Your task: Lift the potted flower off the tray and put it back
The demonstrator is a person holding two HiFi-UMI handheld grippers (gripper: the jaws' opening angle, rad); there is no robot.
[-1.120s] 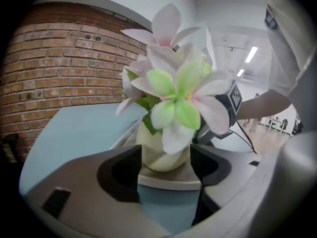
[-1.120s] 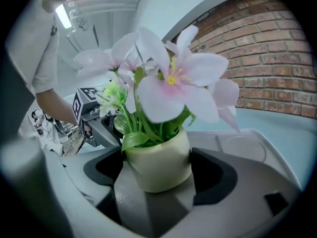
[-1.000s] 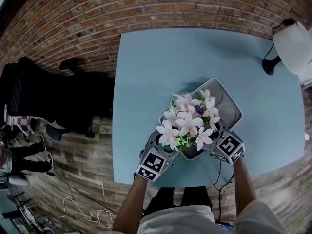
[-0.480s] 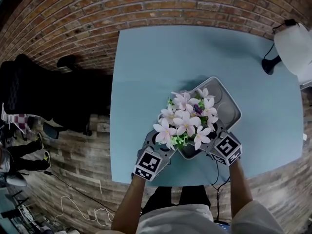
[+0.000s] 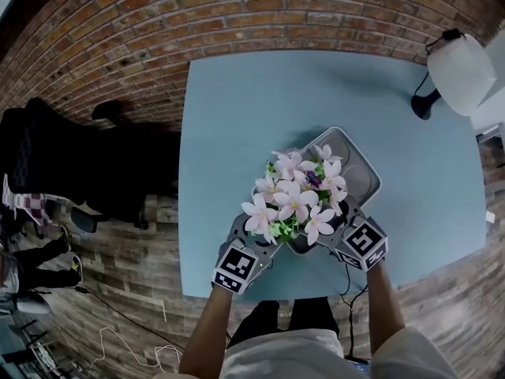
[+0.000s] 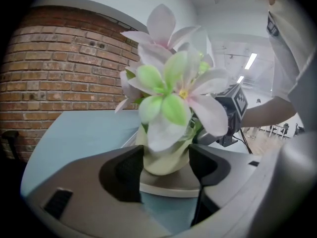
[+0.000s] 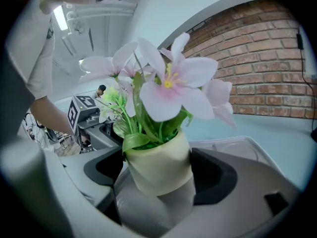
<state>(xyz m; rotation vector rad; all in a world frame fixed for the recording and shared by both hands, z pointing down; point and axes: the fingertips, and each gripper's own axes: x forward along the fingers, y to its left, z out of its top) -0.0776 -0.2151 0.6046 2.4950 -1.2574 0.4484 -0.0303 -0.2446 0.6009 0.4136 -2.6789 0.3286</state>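
A potted flower [image 5: 293, 197] with pale pink blooms stands over the near-left part of the grey tray [image 5: 364, 174] on the blue table. Its cream pot [image 6: 163, 158] sits between the dark pads of my left gripper [image 6: 166, 165], which is shut on it from the left. My right gripper [image 7: 158, 170] is shut on the same pot [image 7: 159, 166] from the other side; the pot leans slightly. In the head view the left gripper [image 5: 260, 237] and right gripper [image 5: 336, 226] flank the blooms, which hide the pot. Whether the pot's base touches the tray cannot be told.
The blue table [image 5: 237, 109] ends close in front of me. A white lamp-like object [image 5: 454, 63] on a black stand is at the far right corner. A black chair [image 5: 47, 156] stands on the wood floor to the left, by a brick wall.
Only the head camera has shifted slightly. The flower, the tray and both grippers keep the same places relative to one another.
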